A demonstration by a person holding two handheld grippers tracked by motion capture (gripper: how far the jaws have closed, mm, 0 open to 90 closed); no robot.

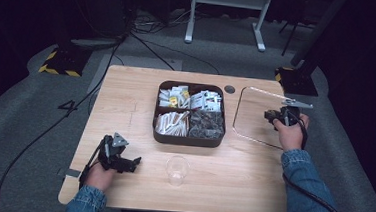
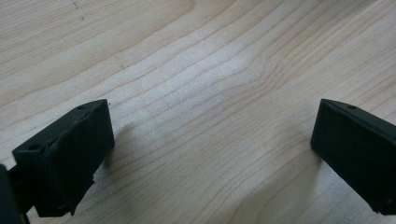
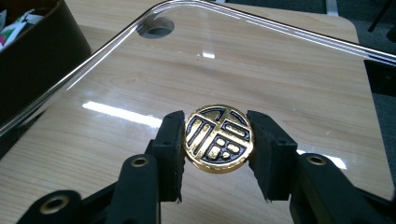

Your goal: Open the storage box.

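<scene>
A clear lid (image 1: 253, 115) lies flat on the wooden table (image 1: 126, 101) to the right of a dark box (image 1: 188, 139). At the lid's middle sits a round gold and black knob (image 3: 219, 138). My right gripper (image 3: 218, 133) is shut on this knob, one pad pressed on each side. In the high view the right gripper (image 1: 275, 115) sits over the lid's right part. My left gripper (image 1: 132, 163) rests near the table's front left; its jaws stand wide apart over bare wood (image 2: 212, 135), nothing between them.
The dark box has four compartments holding several sachets and packets; its wall (image 3: 42, 51) stands just left of the lid. A clear plastic cup (image 1: 177, 169) stands at the front middle. A round cable hole (image 1: 230, 89) lies behind the lid.
</scene>
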